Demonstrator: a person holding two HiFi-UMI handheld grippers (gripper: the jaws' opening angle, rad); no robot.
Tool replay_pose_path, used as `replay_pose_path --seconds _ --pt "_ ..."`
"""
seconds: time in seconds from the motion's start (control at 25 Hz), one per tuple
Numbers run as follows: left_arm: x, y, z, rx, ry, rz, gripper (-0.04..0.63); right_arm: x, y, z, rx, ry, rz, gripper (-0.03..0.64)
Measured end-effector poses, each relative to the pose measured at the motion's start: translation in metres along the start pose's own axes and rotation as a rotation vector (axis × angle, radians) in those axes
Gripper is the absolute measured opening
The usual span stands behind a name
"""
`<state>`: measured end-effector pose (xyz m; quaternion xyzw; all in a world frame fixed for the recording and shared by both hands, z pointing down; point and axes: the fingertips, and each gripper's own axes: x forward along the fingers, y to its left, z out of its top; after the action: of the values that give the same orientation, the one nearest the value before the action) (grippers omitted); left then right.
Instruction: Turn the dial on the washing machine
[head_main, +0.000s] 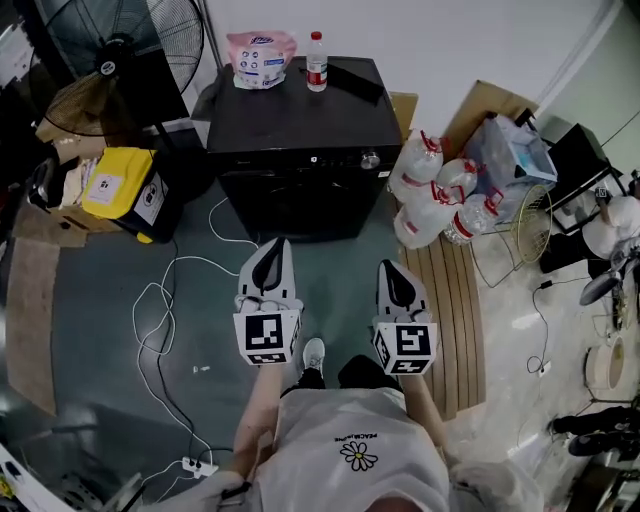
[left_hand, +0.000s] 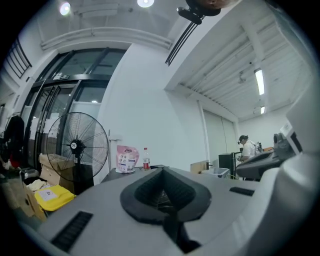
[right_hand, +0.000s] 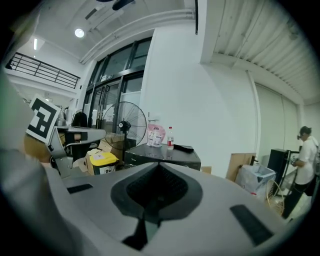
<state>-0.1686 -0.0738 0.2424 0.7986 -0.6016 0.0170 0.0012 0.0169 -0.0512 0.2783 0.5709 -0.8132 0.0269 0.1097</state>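
The black washing machine (head_main: 300, 120) stands against the far wall, with its small silver dial (head_main: 370, 158) on the front panel's right end. A pink bag (head_main: 260, 58) and a water bottle (head_main: 316, 62) rest on its lid. My left gripper (head_main: 273, 245) and right gripper (head_main: 390, 268) hover side by side above the floor, well short of the machine. Both are shut with nothing between the jaws. In the right gripper view the right gripper (right_hand: 159, 164) points at the washing machine (right_hand: 165, 156), and the dial is hidden. The left gripper (left_hand: 161, 169) aims at the same lid.
A standing fan (head_main: 130, 40) and a yellow box (head_main: 120, 185) sit left of the machine. Large water jugs (head_main: 435, 195) and cardboard crowd its right side. White cables (head_main: 165, 300) loop across the floor to a power strip (head_main: 195, 466). A wooden board (head_main: 455, 310) lies on the right.
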Motion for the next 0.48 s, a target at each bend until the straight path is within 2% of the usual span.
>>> replay_pose_path --seconds 0.2,0.48 --pt "0.022 -0.001 0.002 0.005 0.005 -0.014 -0.002 0.021 -0.008 0.01 0.0 -0.028 0.001 0.003" --pt "0.038 -0.002 0.009 0.027 -0.008 0.043 -0.002 0.046 -0.018 0.029 -0.036 -0.107 0.06 0.003"
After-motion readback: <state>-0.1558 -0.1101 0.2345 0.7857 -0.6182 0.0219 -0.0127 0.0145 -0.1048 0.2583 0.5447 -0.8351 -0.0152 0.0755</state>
